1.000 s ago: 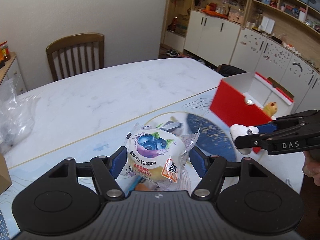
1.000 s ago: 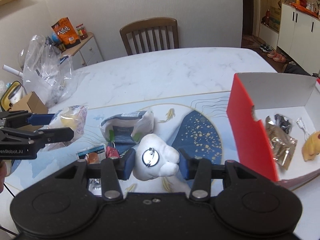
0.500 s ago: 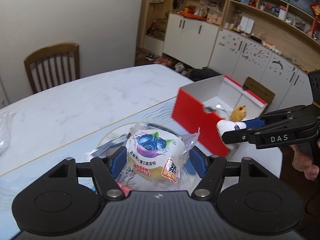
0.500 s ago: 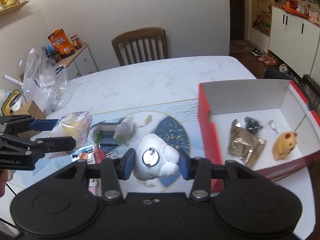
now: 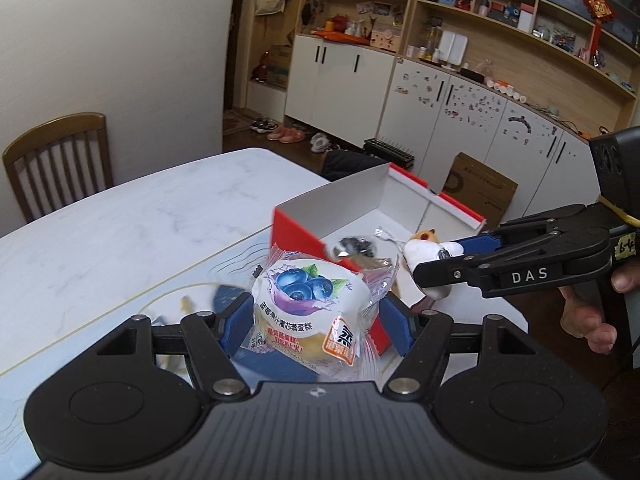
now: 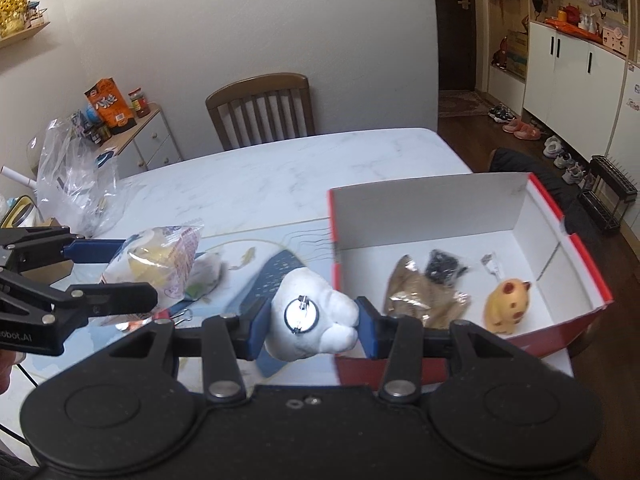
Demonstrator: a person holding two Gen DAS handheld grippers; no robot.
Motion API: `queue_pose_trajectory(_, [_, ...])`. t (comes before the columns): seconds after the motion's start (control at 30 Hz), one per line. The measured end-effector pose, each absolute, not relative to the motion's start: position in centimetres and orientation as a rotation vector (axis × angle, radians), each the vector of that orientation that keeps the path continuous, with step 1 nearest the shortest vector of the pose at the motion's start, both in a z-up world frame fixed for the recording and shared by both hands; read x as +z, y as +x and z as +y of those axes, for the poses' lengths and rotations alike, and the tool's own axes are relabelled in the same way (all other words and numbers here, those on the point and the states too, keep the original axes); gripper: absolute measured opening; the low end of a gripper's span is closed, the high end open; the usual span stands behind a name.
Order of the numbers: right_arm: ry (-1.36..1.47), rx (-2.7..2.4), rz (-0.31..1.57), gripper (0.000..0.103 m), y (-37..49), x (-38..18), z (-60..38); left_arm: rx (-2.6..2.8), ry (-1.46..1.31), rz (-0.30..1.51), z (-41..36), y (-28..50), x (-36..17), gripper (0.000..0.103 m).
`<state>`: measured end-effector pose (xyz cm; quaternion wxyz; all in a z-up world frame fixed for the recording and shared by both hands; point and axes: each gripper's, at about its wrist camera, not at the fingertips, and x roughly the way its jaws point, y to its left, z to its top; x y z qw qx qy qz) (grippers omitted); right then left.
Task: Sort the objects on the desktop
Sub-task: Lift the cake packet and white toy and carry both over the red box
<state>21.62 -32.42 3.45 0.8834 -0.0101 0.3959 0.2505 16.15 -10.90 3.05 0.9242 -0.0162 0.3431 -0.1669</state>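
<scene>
Carried toward the box over the last second: left hand-held gripper clamping the cake, right hand-held gripper clamping the plush at the box's near edge. Ready for dropping in.

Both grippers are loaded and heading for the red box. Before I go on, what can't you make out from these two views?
- Left wrist view: the box floor's near part, hidden by the blueberry cake pack in the left gripper.
- Right wrist view: the box's near right corner, hidden behind the right gripper holding the white plush toy.
- Right wrist view: items left on the mat, behind the left gripper and blurred.
- Small black item: too small to identify.
</scene>
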Motion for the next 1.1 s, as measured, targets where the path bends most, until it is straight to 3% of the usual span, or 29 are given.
queue_pose_trajectory(1.1, [-0.024, 0.443, 0.848, 0.044, 32.3, 0.8, -42.9, -0.442, 0.094, 0.78, -24.7, 26.7, -0.6, 0.068])
